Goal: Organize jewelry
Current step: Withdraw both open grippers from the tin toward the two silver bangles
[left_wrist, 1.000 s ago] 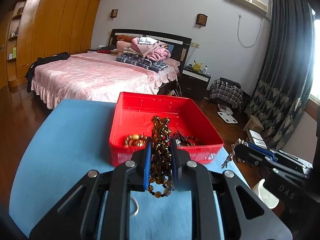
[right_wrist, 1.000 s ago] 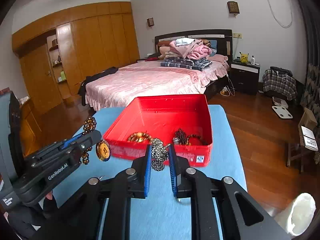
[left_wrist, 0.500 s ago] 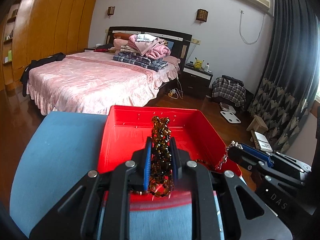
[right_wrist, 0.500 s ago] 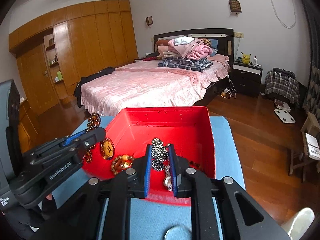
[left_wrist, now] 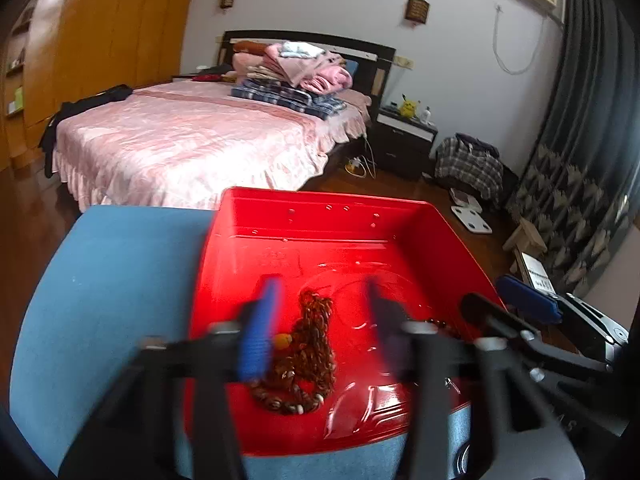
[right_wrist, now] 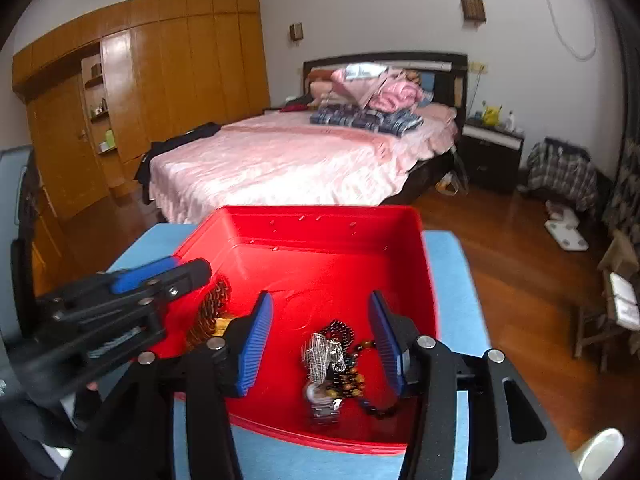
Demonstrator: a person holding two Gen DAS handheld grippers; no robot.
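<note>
A red plastic box [left_wrist: 320, 236] stands on the blue-covered table [left_wrist: 112, 280]. My left gripper [left_wrist: 320, 320] hovers over the box's near half, its jaws opening. A brown bead necklace [left_wrist: 308, 352] lies loose in the box beneath them, and the pads do not touch it. My right gripper [right_wrist: 320, 340] is over the box's right side [right_wrist: 320, 232], jaws also opening. Below it a silver chain [right_wrist: 324, 356] has come down onto dark beads [right_wrist: 352, 376] on the box floor. The left gripper [right_wrist: 160, 280] shows at the left of the right wrist view, with brown beads [right_wrist: 212, 308] under it.
The table's blue cloth [right_wrist: 452, 280] ends just past the box on the right, with wooden floor [right_wrist: 500, 248] beyond. A pink bed [left_wrist: 192, 148] with stacked clothes stands behind the table. The right gripper [left_wrist: 520, 300] is close beside the left one.
Both grippers moved forward and slightly down over the red box. Both then opened, letting go of the brown bead necklace and the silver chain, which now lie in the box.
</note>
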